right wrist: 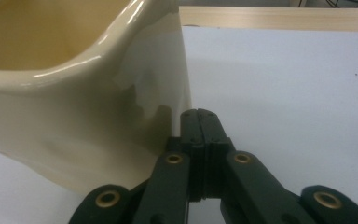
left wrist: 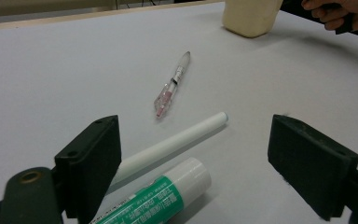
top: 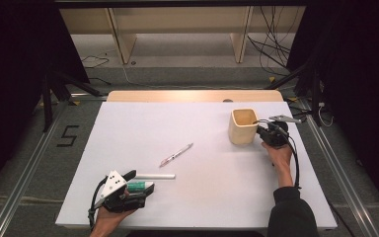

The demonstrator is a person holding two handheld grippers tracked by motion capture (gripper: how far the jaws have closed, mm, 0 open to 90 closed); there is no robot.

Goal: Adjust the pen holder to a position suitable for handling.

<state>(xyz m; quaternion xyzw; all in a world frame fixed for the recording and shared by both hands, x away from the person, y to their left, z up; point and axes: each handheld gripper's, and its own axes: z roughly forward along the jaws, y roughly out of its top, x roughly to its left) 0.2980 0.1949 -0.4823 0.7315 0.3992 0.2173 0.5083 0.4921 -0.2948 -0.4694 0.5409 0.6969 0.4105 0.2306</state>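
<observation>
Cream cup beside the closed, empty right gripper.

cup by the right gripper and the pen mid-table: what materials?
Cup: looks like glazed ceramic, cream, glossy; bright highlights run along its rounded rim, though hard plastic is possible. Pen: clear plastic barrel with pink parts visible through it, so likely transparent moulded plastic.

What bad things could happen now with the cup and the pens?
1. The right tongs are shut, right beside the cream square ceramic cup; a nudge might tip or slide it.
2. The open left tongs straddle both the white round stick and the green-and-white glue stick, so closing might grab both or roll one away.
3. The clear pink pen could roll if bumped.
</observation>
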